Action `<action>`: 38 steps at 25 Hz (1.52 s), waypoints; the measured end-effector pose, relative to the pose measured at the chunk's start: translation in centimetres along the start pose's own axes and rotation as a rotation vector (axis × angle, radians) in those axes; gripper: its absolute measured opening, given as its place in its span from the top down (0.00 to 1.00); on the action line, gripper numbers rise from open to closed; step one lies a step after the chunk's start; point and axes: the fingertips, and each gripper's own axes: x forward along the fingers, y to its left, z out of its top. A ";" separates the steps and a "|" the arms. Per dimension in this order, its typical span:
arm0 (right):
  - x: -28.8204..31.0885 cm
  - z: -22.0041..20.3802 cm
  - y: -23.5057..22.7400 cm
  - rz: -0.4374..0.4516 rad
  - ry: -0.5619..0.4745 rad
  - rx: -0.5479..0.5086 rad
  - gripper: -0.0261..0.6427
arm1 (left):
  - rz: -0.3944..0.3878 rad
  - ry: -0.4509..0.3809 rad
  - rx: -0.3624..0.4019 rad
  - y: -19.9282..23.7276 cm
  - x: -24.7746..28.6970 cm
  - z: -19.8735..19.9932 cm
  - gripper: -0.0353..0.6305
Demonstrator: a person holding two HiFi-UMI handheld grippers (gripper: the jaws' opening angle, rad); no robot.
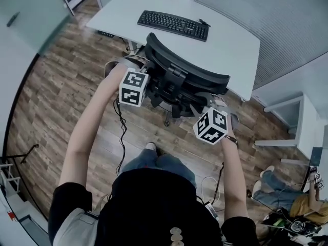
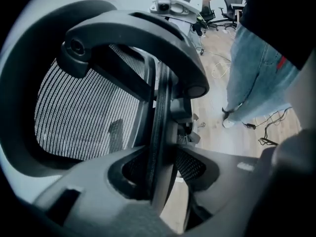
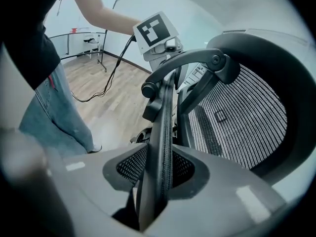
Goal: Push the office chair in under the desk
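Chair (image 1: 185,82) stands on the wood floor (image 1: 61,101) right at the near edge of the table (image 1: 230,45). Its backrest faces us and the seat is mostly hidden beneath it; a keyboard (image 1: 173,24) lies further back on top. We judge it fairly heavy but on castors, so it should roll w/ a steady push, tho it may swivel or veer if we press one side harder. The mesh back gives, but the hard rim round it is stiff, so that's where to hold: one grip per side, approx. same height. That's how we have it. The left claw (image 2: 159,168) is part closed, its pads pinching the backrest's rim edge-on. The right claw (image 3: 158,171) likewise nips the rim on the other side, jaws apart only by the rim's thickness. Nothing else sits between them.
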 end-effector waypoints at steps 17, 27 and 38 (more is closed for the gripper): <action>-2.5 0.9 -0.1 -0.083 -0.137 0.069 0.68 | 0.263 0.017 -0.114 1.0 -1.4 -0.2 0.63; -10.7 1.9 -2.8 -0.321 -0.607 0.439 0.82 | 0.716 -0.161 -0.478 1.2 -8.7 0.0 0.90; -17.6 -3.3 -6.7 -0.697 -0.923 0.953 0.94 | 0.926 -0.726 -1.185 3.1 -16.3 -0.5 0.94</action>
